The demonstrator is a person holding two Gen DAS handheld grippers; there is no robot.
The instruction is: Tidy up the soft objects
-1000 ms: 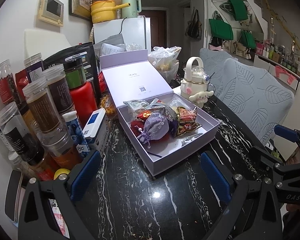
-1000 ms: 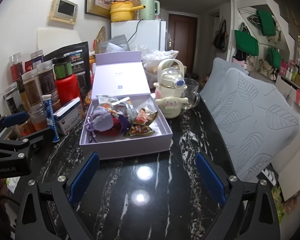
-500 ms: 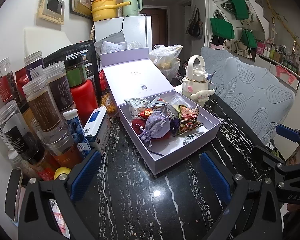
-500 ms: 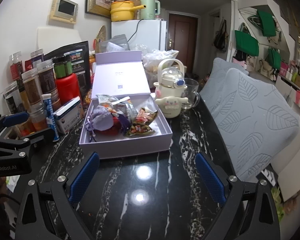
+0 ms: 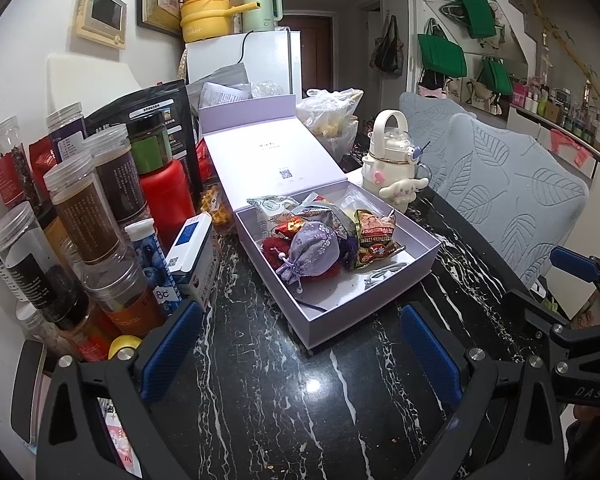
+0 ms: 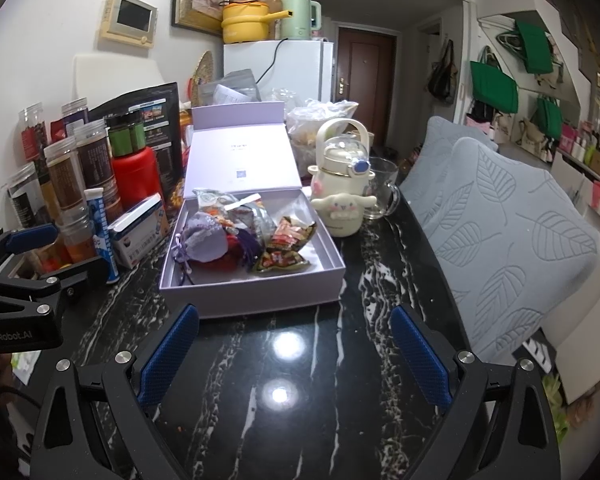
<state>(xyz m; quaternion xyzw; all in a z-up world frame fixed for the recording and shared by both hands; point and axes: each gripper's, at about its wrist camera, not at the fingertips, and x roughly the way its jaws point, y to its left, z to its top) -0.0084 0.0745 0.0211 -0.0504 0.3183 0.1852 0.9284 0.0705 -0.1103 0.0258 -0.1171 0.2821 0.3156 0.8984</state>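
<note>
Here, on a black marble counter (image 6: 300, 360), one lavender gift box (image 6: 252, 300) sits with its hinged lid (image 6: 242, 160) propped up at the back, holding the small heap of soft things to be organized.

Both tools hover low over the bare stone short of the box: the left tool (image 5: 296, 348) and the right tool (image 6: 292, 350) each have their blue pads spread wide, with nothing between them.

Inside the box, largest first: one lilac drawstring pouch (image 5: 310, 250) lies on the left, limp cloth likely light and squashy, best pinched at its gathered neck or across the belly. Under it rests one red plush piece (image 6: 230, 254), also soft, though mostly hidden. To the right lie two crinkly foil snack packets (image 6: 286, 248), probably light and slippery; a crimped edge seam looks like the surest hold. At the back stands one pale patterned sachet (image 5: 272, 210), and a dark purple tassel (image 5: 348, 246) trails between pouch and packets. One white cable (image 5: 384, 272) lies loose on the box floor.

Beside the box stand one cream character bottle (image 6: 344, 184) and one glass mug (image 6: 380, 188), both rigid and easily knocked.
</note>
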